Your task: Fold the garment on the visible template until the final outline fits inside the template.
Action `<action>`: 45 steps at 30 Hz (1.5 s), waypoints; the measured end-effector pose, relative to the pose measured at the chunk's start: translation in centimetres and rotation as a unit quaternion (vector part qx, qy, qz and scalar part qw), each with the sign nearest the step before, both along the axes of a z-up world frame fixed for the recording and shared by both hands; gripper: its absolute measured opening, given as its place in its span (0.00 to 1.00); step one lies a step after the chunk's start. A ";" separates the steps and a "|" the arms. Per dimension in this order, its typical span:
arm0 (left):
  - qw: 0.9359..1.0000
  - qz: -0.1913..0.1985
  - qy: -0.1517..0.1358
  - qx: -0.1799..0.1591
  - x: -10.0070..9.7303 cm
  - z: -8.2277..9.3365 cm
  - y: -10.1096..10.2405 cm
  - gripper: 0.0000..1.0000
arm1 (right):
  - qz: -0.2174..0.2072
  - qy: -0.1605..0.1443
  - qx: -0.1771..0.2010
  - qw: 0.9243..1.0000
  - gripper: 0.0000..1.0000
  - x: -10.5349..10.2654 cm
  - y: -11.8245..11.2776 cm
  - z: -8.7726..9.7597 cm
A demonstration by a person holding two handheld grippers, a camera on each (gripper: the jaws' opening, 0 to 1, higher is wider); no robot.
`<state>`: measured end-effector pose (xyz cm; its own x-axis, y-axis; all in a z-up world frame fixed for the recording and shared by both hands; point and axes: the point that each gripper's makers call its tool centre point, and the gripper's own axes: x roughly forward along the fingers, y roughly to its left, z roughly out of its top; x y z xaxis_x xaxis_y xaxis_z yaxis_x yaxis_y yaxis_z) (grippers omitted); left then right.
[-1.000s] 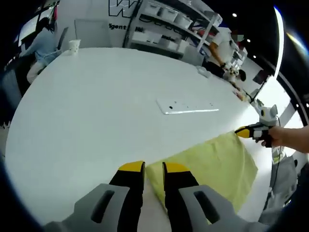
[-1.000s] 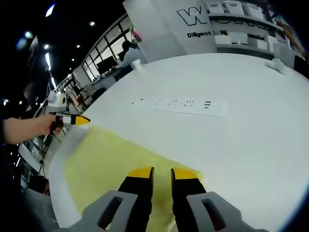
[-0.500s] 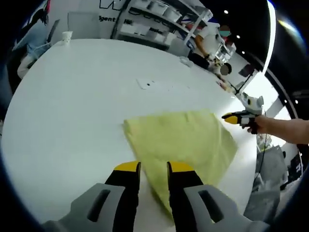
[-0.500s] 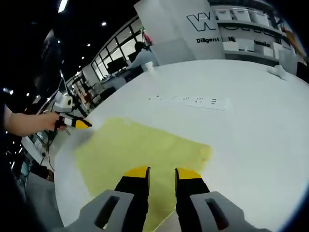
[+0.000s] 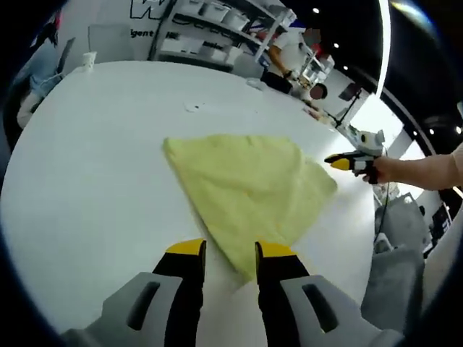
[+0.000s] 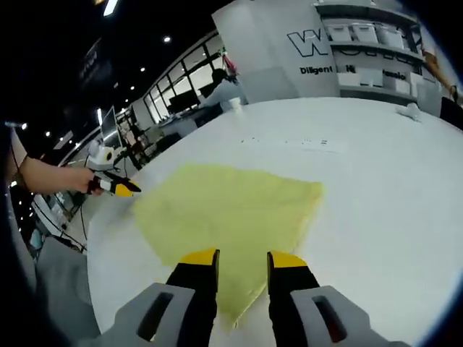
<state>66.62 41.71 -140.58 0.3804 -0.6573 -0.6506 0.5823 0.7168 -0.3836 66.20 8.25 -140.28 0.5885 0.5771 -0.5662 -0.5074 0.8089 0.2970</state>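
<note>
A pale yellow garment (image 5: pixel 246 184) lies flat on the white table (image 5: pixel 94 166), roughly triangular from here, its near corner just ahead of my left gripper (image 5: pixel 230 251). That gripper is open, with nothing between its yellow-tipped fingers (image 5: pixel 184 249). In the right gripper view the same garment (image 6: pixel 231 206) spreads ahead of my right gripper (image 6: pixel 242 259), which is also open and holds nothing. Each gripper shows small in the other's view, held in a hand off the table's edge: the right gripper (image 5: pixel 343 163) and the left gripper (image 6: pixel 116 188).
A flat white panel (image 5: pixel 195 107) with small holes sits in the tabletop beyond the garment, the same panel (image 6: pixel 289 142) in the right gripper view. A paper cup (image 5: pixel 89 59) stands at the far edge. Shelves (image 5: pixel 210 43) and people are behind the table.
Both grippers' jaws have widened and let go of the yellow cloth, then drawn back from it. The garment now lies spread flat on the table.
</note>
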 end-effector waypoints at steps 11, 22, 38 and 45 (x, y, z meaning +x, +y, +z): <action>0.999 -0.020 -0.025 0.024 -2.0 -1.5 0.1 0.25 | 0.014 -0.005 -0.030 0.999 0.23 -3.5 -0.3 -1.4; 0.997 -0.044 -0.052 0.044 -2.1 -3.0 0.0 0.20 | 0.023 0.000 -0.057 0.998 0.19 -4.9 -0.5 -3.1; 0.990 -0.087 -0.086 0.064 -2.0 -3.4 -0.6 0.01 | 0.051 -0.005 -0.077 0.996 0.04 -5.3 -0.6 -3.9; 0.988 -0.109 -0.090 0.069 -2.3 -2.9 -0.1 0.00 | 0.108 -0.023 -0.103 0.989 0.00 -5.9 -0.6 -3.7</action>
